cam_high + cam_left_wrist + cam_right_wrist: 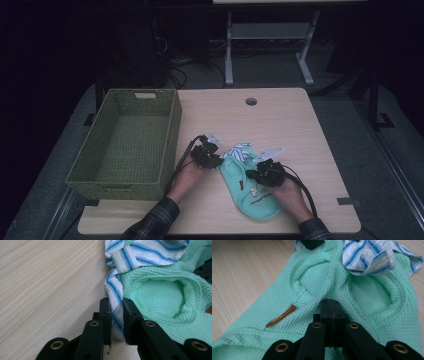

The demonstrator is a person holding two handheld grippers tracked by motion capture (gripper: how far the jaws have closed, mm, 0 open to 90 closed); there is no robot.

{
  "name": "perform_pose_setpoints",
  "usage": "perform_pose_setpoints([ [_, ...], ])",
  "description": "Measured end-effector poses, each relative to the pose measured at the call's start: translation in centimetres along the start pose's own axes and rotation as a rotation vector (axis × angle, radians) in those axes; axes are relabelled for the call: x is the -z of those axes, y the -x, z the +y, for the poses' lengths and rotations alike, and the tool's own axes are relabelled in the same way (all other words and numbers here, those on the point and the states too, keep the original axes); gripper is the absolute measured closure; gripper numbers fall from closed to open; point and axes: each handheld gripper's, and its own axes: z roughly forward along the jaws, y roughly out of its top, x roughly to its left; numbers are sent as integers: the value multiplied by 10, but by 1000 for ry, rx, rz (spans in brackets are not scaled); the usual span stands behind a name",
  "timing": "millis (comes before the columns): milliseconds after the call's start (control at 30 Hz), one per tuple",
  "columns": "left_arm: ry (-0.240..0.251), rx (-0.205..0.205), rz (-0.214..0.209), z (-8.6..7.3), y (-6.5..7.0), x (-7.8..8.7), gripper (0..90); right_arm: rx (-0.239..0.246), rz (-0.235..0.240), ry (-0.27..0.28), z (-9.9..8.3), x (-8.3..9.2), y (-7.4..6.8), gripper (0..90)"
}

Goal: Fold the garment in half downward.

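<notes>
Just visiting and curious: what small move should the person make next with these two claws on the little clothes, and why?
Probably lift the left claw slightly to peel the blue-striped cloth off the mint-green knit garment. Its tips sit around the striped edge, while the right claw, tips together, rests on the green knit. A green wicker basket sits open beside them.

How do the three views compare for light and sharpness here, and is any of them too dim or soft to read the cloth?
High view: dim, surroundings near black, table and basket readable, green garment small and soft. Left gripper view: bright and even, striped cloth sharp between the jaws, near jaw bases blurred. Right gripper view: well lit, garment weave crisp, no glare, far tabletop slightly soft.
</notes>
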Motion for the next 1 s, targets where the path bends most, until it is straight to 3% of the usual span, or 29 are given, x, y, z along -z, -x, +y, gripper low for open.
perform_pose_setpoints([
  [400, 78, 19, -20, 5, 1, 19, 816, 8, -2, -3, 0, 0, 0, 898],
  [700, 144, -12, -23, 12, 10, 43, 822, 8, -8, -12, 3, -1, 0, 897],
  [1000, 208, -22, -57, 20, 18, 61, 824, 11, -18, -12, 10, -7, 1, 898],
])
